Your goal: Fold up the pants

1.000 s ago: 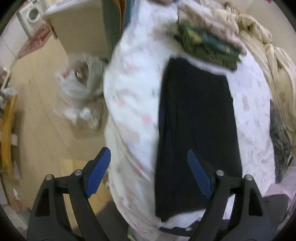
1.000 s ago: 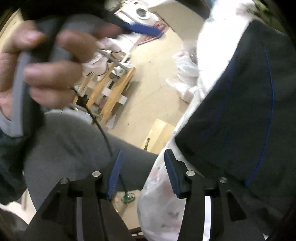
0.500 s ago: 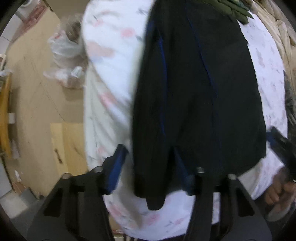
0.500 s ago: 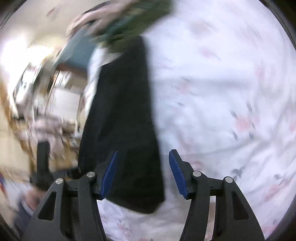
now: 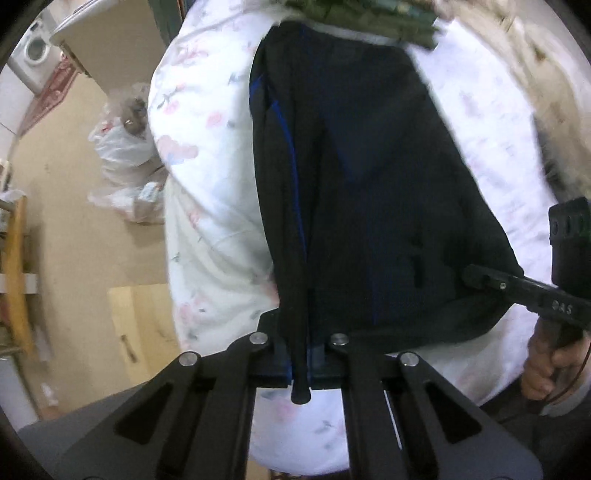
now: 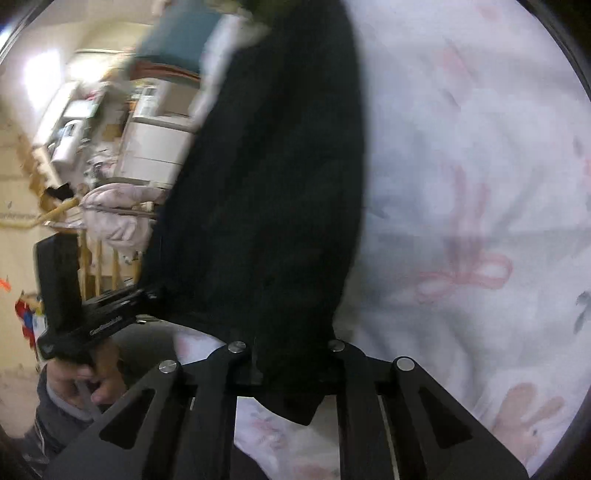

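Pants (image 5: 369,177) lie flat on the floral bed (image 5: 207,206), near hem corners pinched by my left tool (image 5: 300,363) and right tool (image 6: 286,363), both just closed on cloth; I should lift evenly and carry the hem to the far edge.

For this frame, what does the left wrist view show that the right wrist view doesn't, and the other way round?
Only the left wrist view: the blue stripe on the black pants, folded green clothes beyond their far end, plastic bags on the floor, a washing machine, and the right hand.

Only the right wrist view: white drawers, a pinkish garment on a wooden rack, and the left hand.

Both: the pants on the flowered bedding; the left tool and right tool have just closed on their near edge.
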The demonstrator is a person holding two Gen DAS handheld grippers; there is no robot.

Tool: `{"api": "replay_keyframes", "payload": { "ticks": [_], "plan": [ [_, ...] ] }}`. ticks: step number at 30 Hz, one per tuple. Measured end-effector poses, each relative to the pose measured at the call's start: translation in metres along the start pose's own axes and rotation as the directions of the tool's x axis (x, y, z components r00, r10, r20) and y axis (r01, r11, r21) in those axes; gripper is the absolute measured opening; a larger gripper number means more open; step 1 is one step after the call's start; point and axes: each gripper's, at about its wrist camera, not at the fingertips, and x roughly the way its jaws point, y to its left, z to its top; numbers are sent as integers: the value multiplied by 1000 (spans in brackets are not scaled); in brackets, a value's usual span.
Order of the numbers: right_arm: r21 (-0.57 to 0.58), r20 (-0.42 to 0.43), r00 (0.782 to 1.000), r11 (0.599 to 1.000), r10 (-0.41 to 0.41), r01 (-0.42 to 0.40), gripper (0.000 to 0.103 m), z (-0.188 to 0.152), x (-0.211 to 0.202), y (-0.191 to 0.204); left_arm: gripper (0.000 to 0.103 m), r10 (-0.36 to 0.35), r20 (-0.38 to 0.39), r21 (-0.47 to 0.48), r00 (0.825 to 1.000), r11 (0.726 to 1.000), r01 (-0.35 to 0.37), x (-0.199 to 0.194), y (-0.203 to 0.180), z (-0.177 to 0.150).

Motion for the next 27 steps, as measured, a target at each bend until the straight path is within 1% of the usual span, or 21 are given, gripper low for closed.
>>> {"api": "replay_keyframes", "payload": {
  "ticks": [1,3,5,7,8,9,10,11,13,15,16,17,18,19,21,22,23,24,25,26,27],
  "plan": [
    [-22,22,1000,1000,9,-9,11,3,-13,9,2,-45,23,-20,999,999,46,-10,1,-1],
    [-42,72,996,998,50,-47,11,5,-43,28,2,-124,66,-52,990,990,128,-37,6,-2],
    [-68,117,989,995,85,-77,11,1,-76,47,2,-184,136,-57,973,979,193,-68,0,-4],
    [-100,178,976,989,123,-106,11,-7,-118,70,2,-237,204,-46,950,967,251,-104,-6,-9],
    [-122,208,968,986,139,-116,11,-10,-137,83,2,-271,244,-31,931,957,287,-125,-13,-11],
    [-155,252,955,981,157,-120,11,-13,-164,101,2,-298,287,-6,910,950,313,-145,-24,-13],
    [-171,273,947,977,167,-123,11,-11,-175,116,2,-322,322,16,890,942,335,-165,-31,-15],
    [-193,313,933,974,177,-120,11,-12,-199,132,2,-362,366,46,857,927,372,-190,-39,-15],
    [-221,371,910,969,187,-109,11,-16,-232,157,2,-404,417,85,814,909,408,-221,-49,-13],
    [-248,429,881,964,199,-98,11,-19,-269,179,2,-450,462,131,764,887,443,-250,-58,-8],
    [-259,444,873,962,202,-91,11,-19,-280,190,2,-462,480,145,746,880,452,-259,-61,-6],
    [-265,458,866,961,199,-81,11,-17,-289,200,2,-481,492,180,726,872,456,-272,-69,-1],
    [-269,470,862,961,192,-68,11,-16,-299,208,2,-485,499,202,718,871,448,-277,-68,2],
    [-275,474,860,960,186,-56,11,-18,-307,211,2,-478,513,203,713,875,440,-281,-71,10],
    [-265,479,865,964,151,-21,11,-2,-313,214,2,-478,511,208,714,875,437,-282,-76,25],
    [-251,476,869,968,137,-15,11,0,-318,203,2,-465,520,205,717,882,424,-282,-78,33],
    [-233,470,874,972,127,-17,11,9,-318,195,2,-453,526,193,720,888,417,-281,-82,43],
    [-216,467,878,976,104,-1,11,21,-315,190,2,-449,530,189,720,890,416,-277,-87,55],
    [-205,467,879,979,93,6,11,28,-313,187,2,-431,542,180,721,898,402,-273,-89,67],
    [-195,465,881,981,87,6,11,37,-312,182,2,-421,550,164,721,901,401,-270,-89,74],
    [-192,464,882,981,78,14,11,47,-308,179,2,-424,559,158,713,898,410,-270,-89,82]
  ]
}}
